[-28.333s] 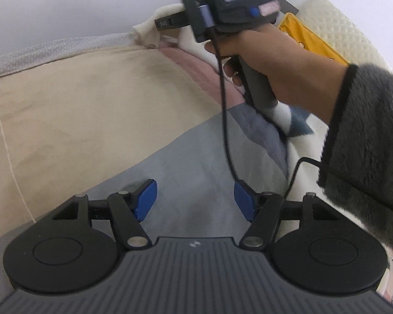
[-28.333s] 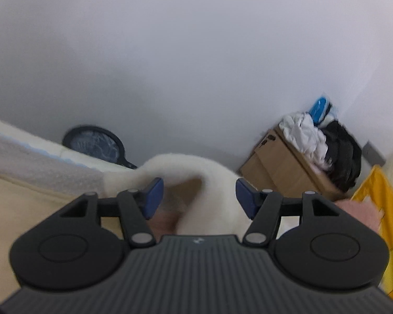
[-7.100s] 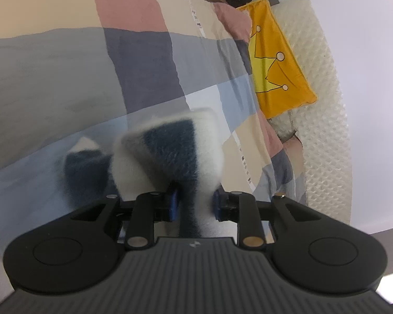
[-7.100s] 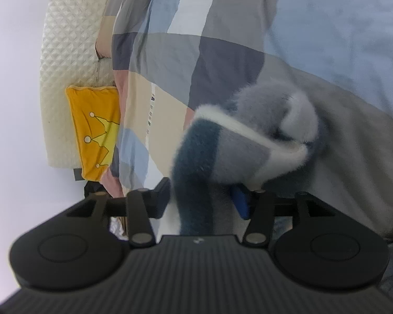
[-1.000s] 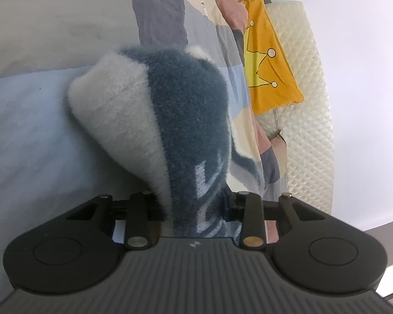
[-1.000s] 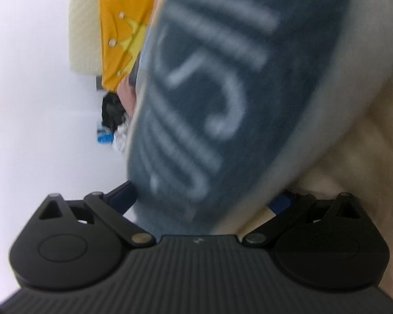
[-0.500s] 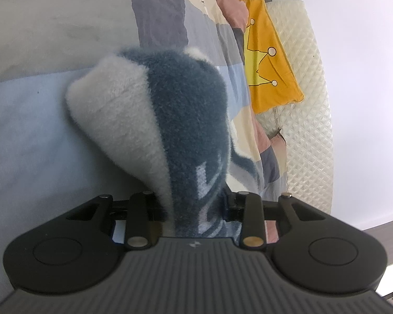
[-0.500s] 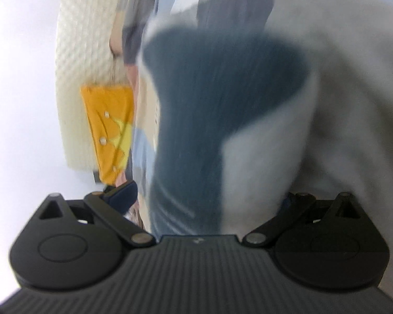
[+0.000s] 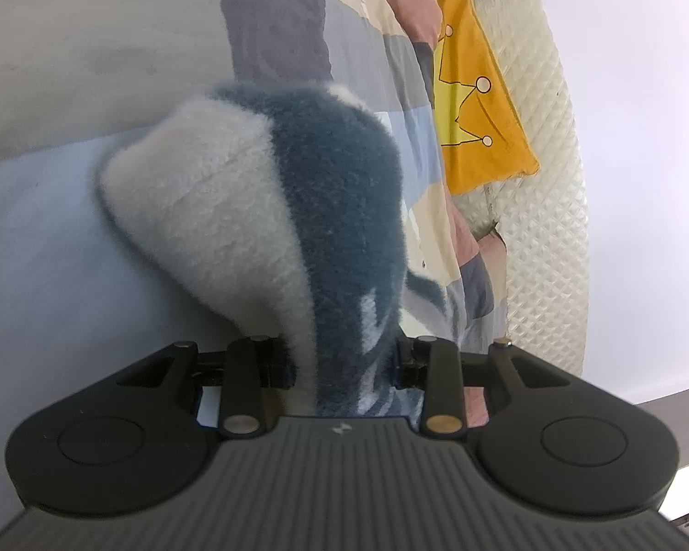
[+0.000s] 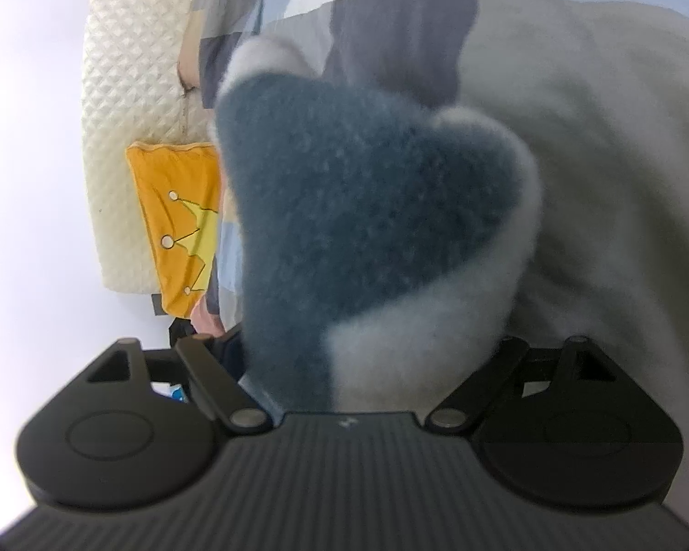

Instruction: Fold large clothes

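Note:
A fluffy garment in dark blue and white (image 9: 298, 211) hangs from my left gripper (image 9: 344, 360), whose jaws are shut on its edge. The same fleece (image 10: 363, 229) fills the right wrist view and passes between the jaws of my right gripper (image 10: 367, 358). The right jaws stand wide and their pads are hidden behind the cloth. The garment bulges out over the patchwork bedspread (image 9: 92, 46) below.
A yellow pillow with a crown print (image 9: 477, 105) lies against the cream quilted headboard (image 9: 546, 183); both also show in the right wrist view, pillow (image 10: 174, 225) and headboard (image 10: 133, 92). The white wall is behind.
The right gripper swung from a blurred close view of the fleece's lettered face to a steadier view over the bed. The left gripper and its hold barely moved.

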